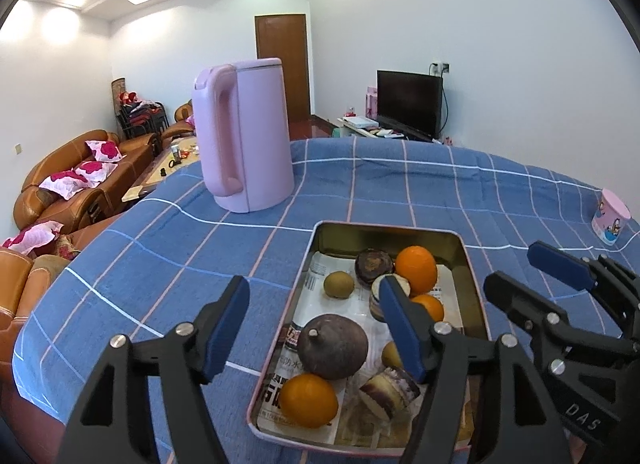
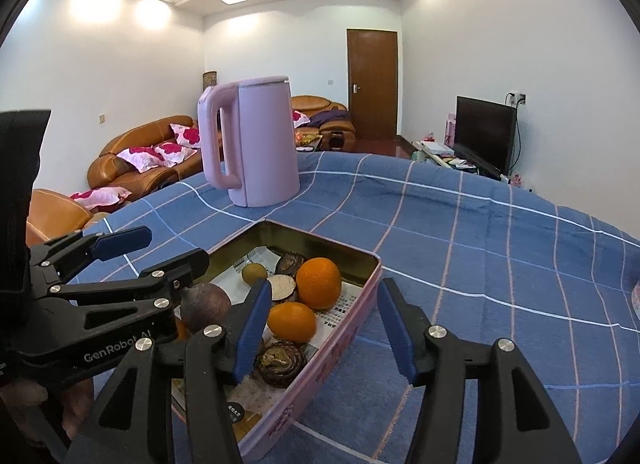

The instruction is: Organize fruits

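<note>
Metal tin point(image 1: 472, 260) already holds every visible fruit, oranges point(image 1: 416, 270) included; both claws, left point(image 1: 316, 330) and right point(image 2: 324, 328), gape empty, suggesting near-finished.

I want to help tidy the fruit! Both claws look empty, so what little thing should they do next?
Probably draw both grippers back from the tin tray. The left gripper and right gripper are open and hold nothing, and the oranges and the other fruit already lie inside the tray.

Left tool point(image 1: 312, 328) & right tool point(image 2: 324, 324): black frames w/ silver screws, blue pads, white lettering
</note>
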Action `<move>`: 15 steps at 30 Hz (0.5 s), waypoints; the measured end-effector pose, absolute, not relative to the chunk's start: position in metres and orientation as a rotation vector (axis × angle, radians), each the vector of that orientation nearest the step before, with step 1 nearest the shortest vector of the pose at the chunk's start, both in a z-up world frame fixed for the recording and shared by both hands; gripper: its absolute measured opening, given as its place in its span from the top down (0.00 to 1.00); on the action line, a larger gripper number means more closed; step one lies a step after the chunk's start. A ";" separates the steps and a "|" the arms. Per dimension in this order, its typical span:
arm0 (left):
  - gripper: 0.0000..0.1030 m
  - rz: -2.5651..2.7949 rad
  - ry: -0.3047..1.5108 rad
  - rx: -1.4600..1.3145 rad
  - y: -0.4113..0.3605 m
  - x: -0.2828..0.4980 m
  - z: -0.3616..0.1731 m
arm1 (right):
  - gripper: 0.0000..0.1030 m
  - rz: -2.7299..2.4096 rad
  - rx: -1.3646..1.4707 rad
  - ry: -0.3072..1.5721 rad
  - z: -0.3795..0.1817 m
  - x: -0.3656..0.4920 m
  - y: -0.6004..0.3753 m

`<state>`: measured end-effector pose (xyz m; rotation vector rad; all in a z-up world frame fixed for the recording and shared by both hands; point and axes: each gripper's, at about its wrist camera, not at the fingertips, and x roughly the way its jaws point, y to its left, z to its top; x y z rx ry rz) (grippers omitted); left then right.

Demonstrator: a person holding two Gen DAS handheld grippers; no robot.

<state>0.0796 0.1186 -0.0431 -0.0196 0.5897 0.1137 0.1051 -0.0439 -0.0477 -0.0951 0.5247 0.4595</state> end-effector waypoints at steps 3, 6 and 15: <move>0.32 0.116 0.575 -0.022 0.119 0.075 -0.041 | 0.44 0.454 -0.088 0.516 -0.046 0.101 -0.047; 0.32 0.117 0.565 -0.023 0.118 0.073 -0.038 | 0.44 0.453 -0.081 0.507 -0.043 0.097 -0.049; 0.32 0.121 0.546 -0.023 0.116 0.067 -0.033 | 0.44 0.452 -0.071 0.482 -0.036 0.087 -0.055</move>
